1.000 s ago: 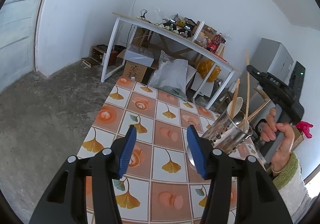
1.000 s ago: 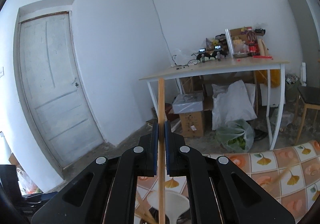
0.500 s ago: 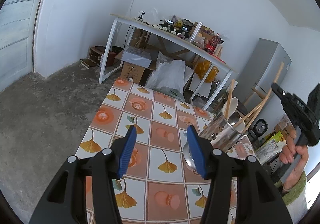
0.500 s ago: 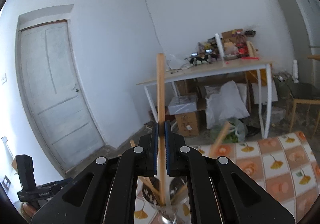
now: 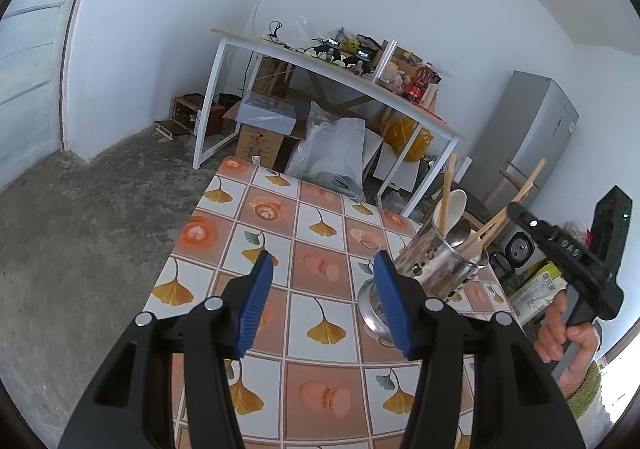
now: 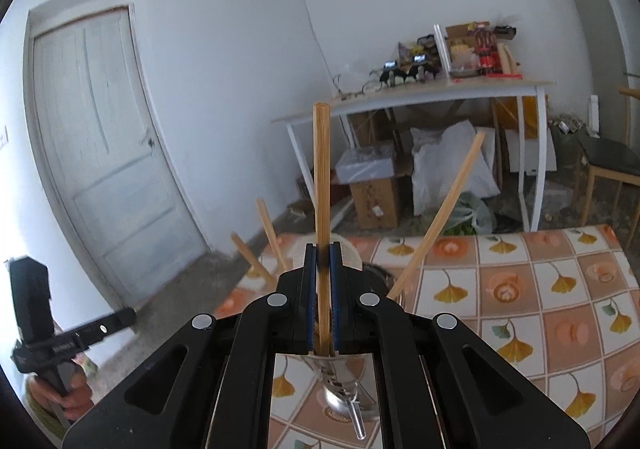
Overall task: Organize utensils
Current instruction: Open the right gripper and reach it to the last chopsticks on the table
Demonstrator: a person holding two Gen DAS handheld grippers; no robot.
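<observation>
A perforated metal utensil holder (image 5: 444,265) stands on the tiled table (image 5: 264,209), with several wooden chopsticks and a white spoon (image 5: 456,205) sticking out of it. My right gripper (image 6: 322,249) is shut on one upright wooden chopstick (image 6: 321,177), whose lower end reaches down into the holder (image 6: 340,369) directly beneath. In the left wrist view the right gripper (image 5: 560,249), held by a hand, hovers over the holder's right rim. My left gripper (image 5: 322,257) stands open just left of the holder, with nothing between its blue pads.
Other chopsticks (image 6: 440,217) lean outward from the holder. Behind the table are a white desk (image 5: 320,61) with clutter, cardboard boxes (image 5: 260,137) and bags, a grey fridge (image 5: 532,137), a chair (image 6: 608,165) and a door (image 6: 108,153).
My right gripper has come down and in over the holder with the chopstick, whose top end and the other chopsticks now show in its view. The left gripper has stayed open and nearly still.
</observation>
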